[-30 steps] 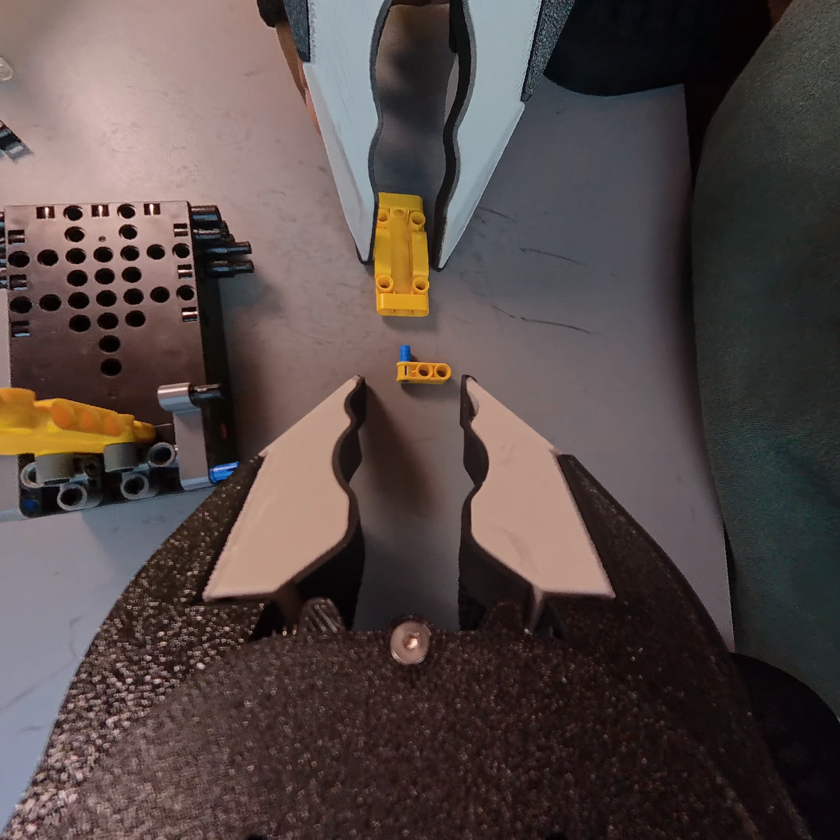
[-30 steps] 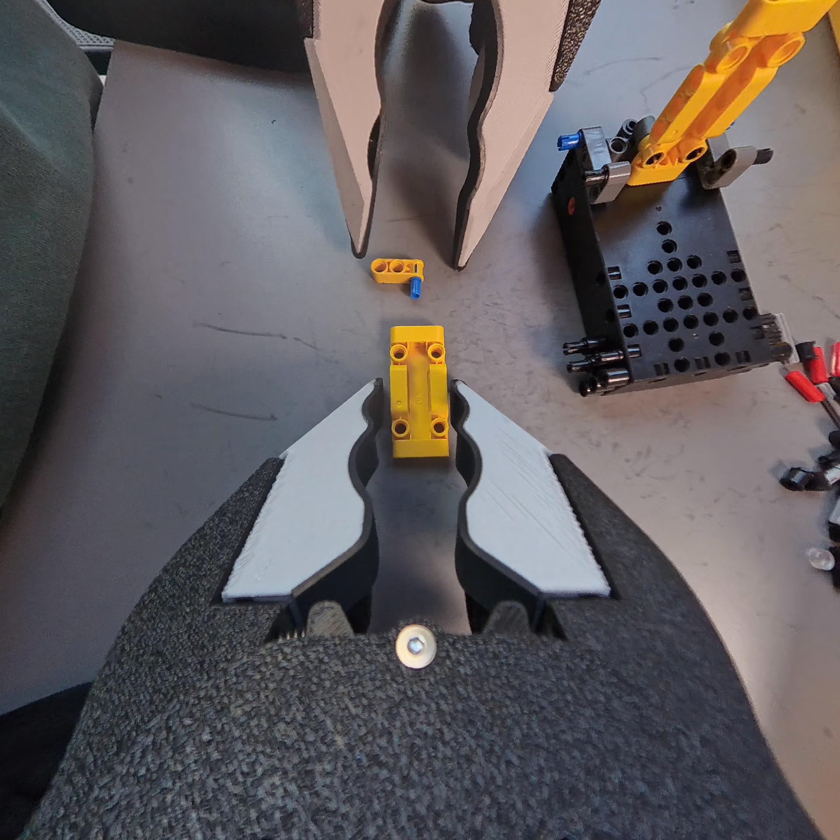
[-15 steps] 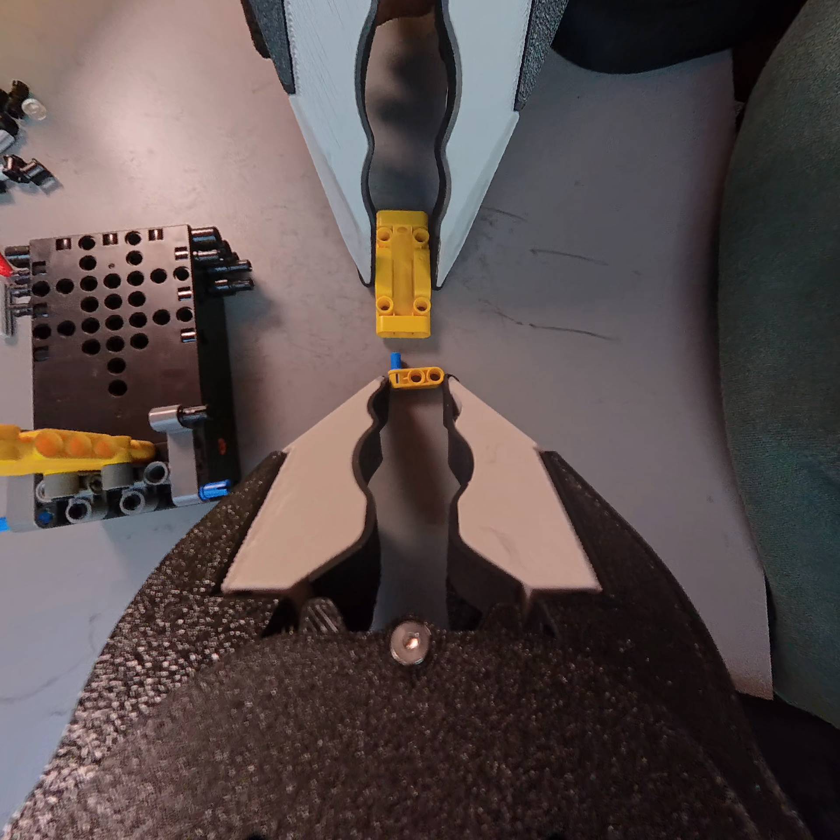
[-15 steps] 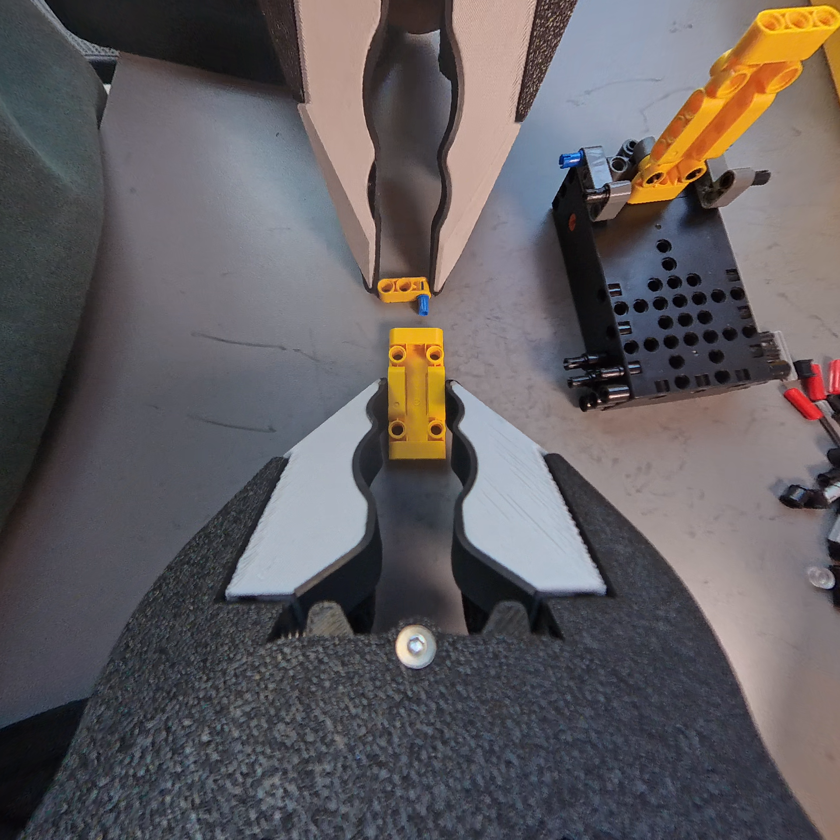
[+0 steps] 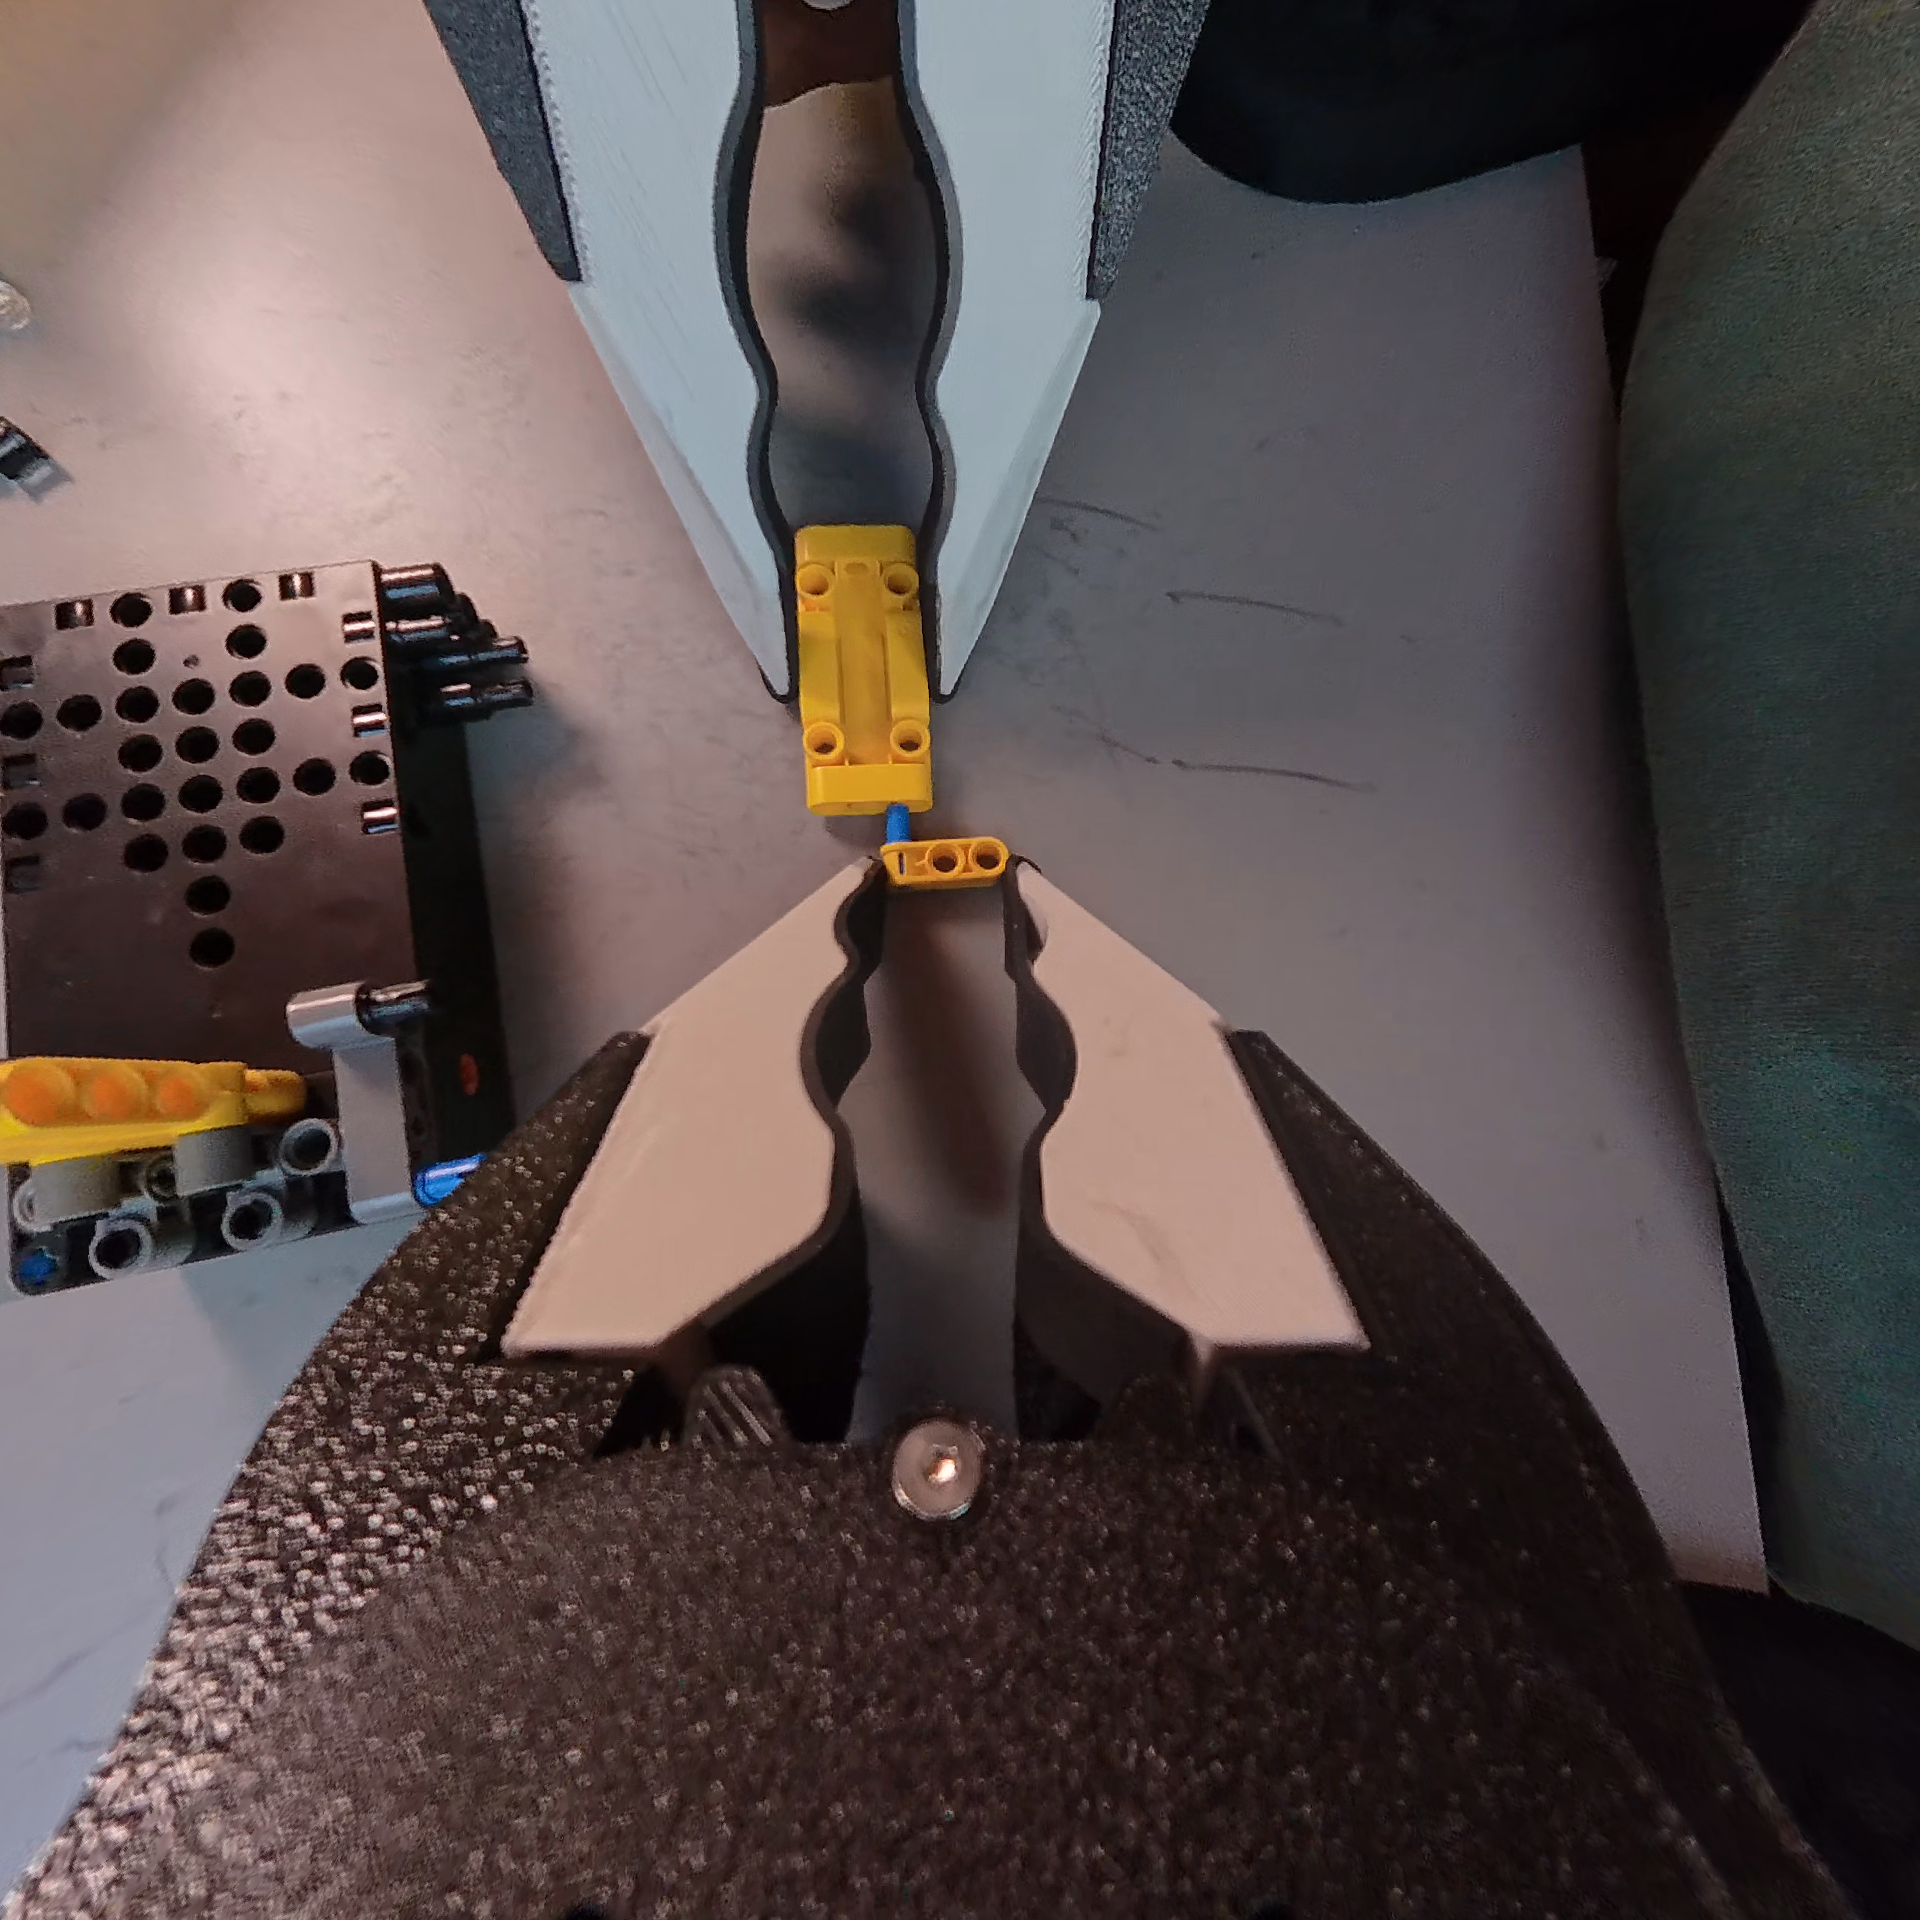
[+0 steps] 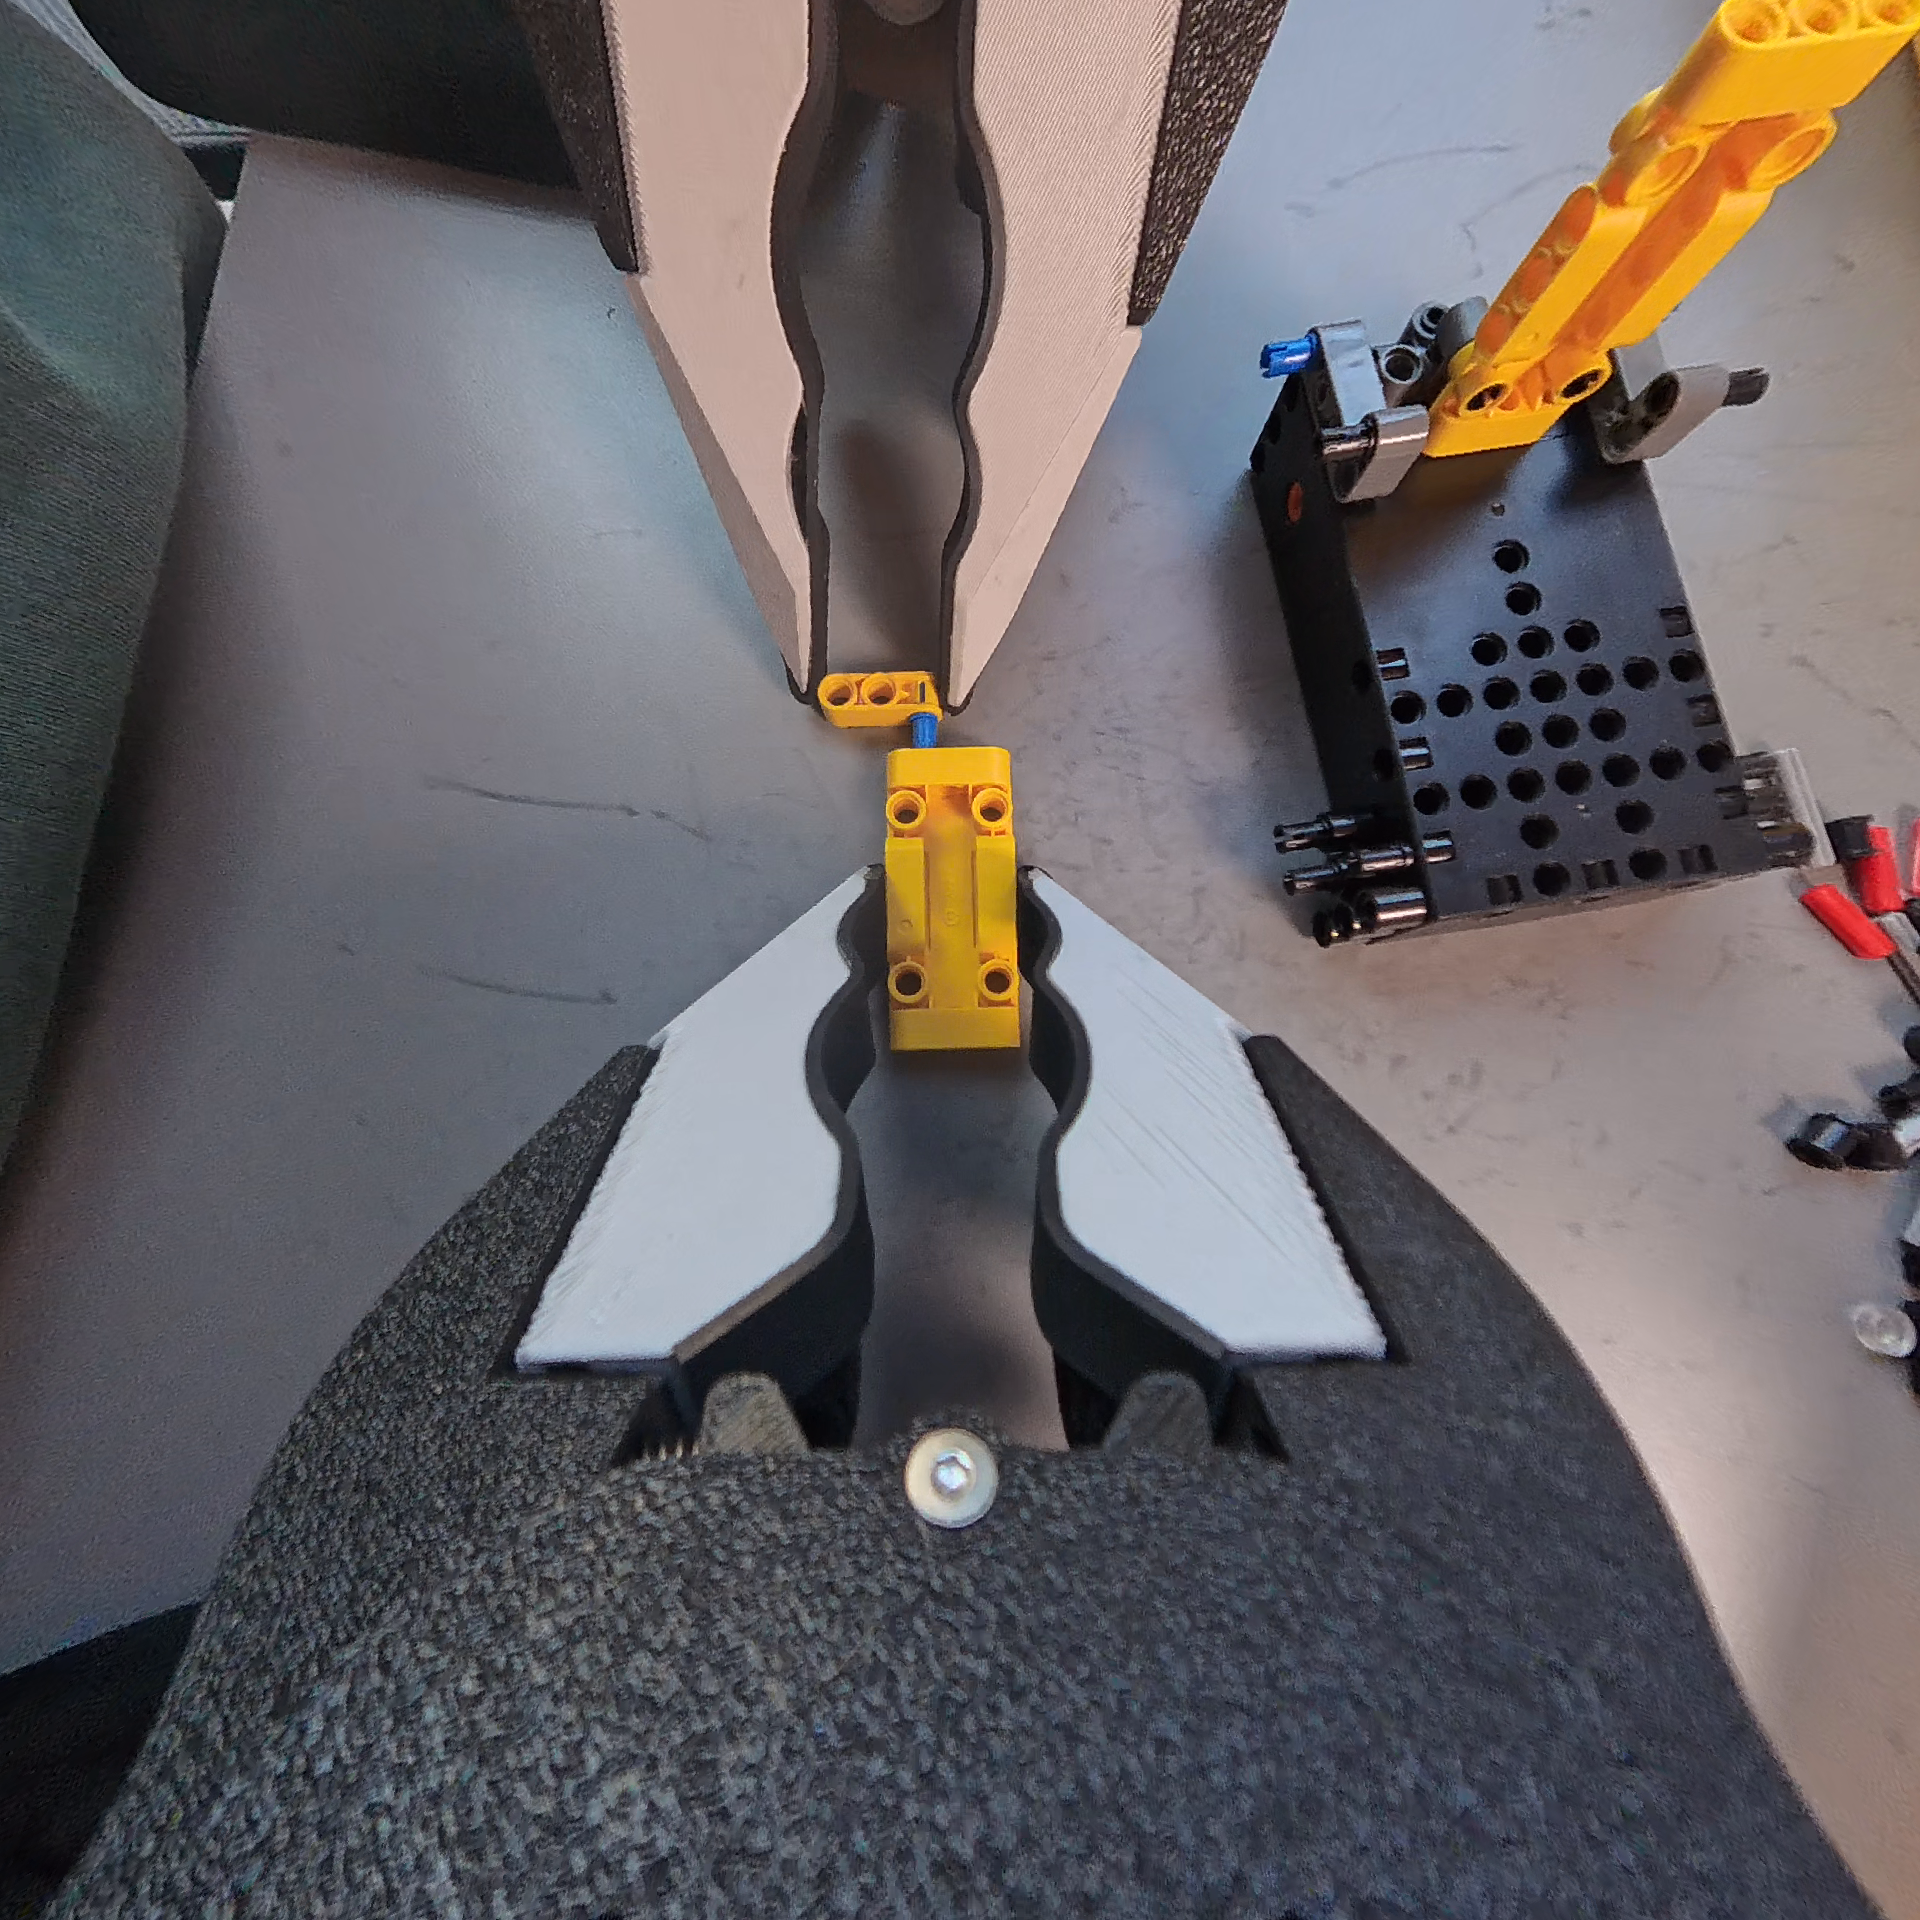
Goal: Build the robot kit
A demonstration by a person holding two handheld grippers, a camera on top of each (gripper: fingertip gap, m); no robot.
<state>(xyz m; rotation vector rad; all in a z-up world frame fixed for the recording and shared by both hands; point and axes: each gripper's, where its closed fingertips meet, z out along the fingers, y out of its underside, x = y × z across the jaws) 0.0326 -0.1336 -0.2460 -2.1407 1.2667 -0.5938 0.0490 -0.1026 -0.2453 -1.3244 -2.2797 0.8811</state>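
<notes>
Since the prior frames the gap betw. the two yellow pcs has closed: the blue pin (image 5: pixel 896 823) on the small yellow beam (image 5: pixel 944 861) now meets the end face of the yellow block (image 5: pixel 861 681); whether it is seated in a hole can't be told. L tongs (image 5: pixel 944 871) pinch the small beam by its ends, tips only. R tongs (image 6: pixel 948 883) pinch the yellow block at its sides, approx. mid-length. Both pcs sit at the centre of the grey tabletop (image 5: pixel 1299 935), tongs facing each other nose to nose. Off to one side, well apart, stands a black perforated frame (image 6: pixel 1538 707) w/ a yellow arm (image 6: pixel 1652 239) and grey connectors. Loose red and black bits (image 6: pixel 1860 914) lie beyond it. A green cushion (image 5: pixel 1787 831) borders the tabletop's other edge.
</notes>
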